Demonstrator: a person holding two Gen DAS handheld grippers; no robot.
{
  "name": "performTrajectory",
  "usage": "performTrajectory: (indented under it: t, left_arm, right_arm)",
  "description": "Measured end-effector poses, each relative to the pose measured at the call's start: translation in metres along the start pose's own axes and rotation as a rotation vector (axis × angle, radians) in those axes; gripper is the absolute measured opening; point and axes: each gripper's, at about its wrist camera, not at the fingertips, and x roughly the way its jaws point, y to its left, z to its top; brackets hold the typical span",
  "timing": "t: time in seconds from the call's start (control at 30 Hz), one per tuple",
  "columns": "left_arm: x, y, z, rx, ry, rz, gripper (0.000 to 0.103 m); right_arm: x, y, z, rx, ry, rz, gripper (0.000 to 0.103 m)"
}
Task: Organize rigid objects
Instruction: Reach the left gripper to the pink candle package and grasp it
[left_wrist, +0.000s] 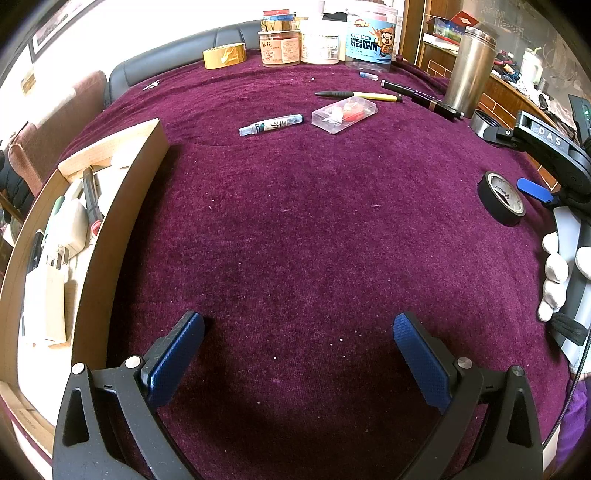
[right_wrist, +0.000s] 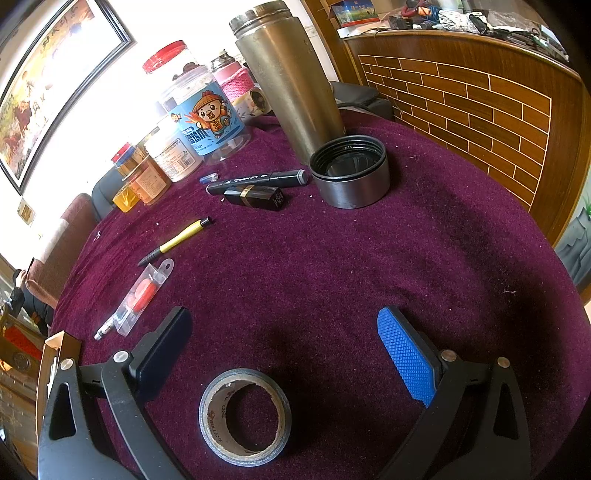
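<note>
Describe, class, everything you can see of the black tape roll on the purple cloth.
The black tape roll lies flat on the purple cloth, its hole facing up. Its inner core looks like brown cardboard with printing, wound with glossy black tape. It sits between the open fingers of the right gripper, touching neither as far as visible. The left wrist view shows it too.

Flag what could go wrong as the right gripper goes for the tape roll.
The tape roll lies flat between the open fingers of the right gripper; closing on its low edge might let it slip or tip. Carrying it to the box on the left might cross the idle left gripper.
</note>
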Motion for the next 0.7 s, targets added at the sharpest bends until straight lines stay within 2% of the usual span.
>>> performTrajectory:
  t: [0.17, 0.27, 0.47, 0.57, 0.7]
  left_arm:
    - [0.000, -0.001, 0.001, 0.006, 0.016, -0.010, 0.101]
    - [-0.005, -0.001, 0.008, 0.008, 0.027, -0.119, 0.101]
    - [-0.013, -0.004, 0.062, 0.041, -0.043, -0.113, 0.100]
    - [-0.002, -0.021, 0.093, 0.123, -0.088, -0.095, 0.100]
    - [0.031, -0.034, 0.136, 0.185, -0.108, -0.130, 0.100]
  right_arm:
    - [0.000, 0.000, 0.000, 0.000, 0.000, 0.000, 0.101]
    - [0.000, 0.000, 0.000, 0.000, 0.001, 0.000, 0.101]
    - [0.001, 0.000, -0.001, 0.002, 0.002, 0.006, 0.101]
    - [0.002, 0.000, -0.002, 0.000, 0.006, 0.012, 0.101]
    - [0.003, 0.001, -0.003, 0.000, 0.009, 0.018, 0.101]
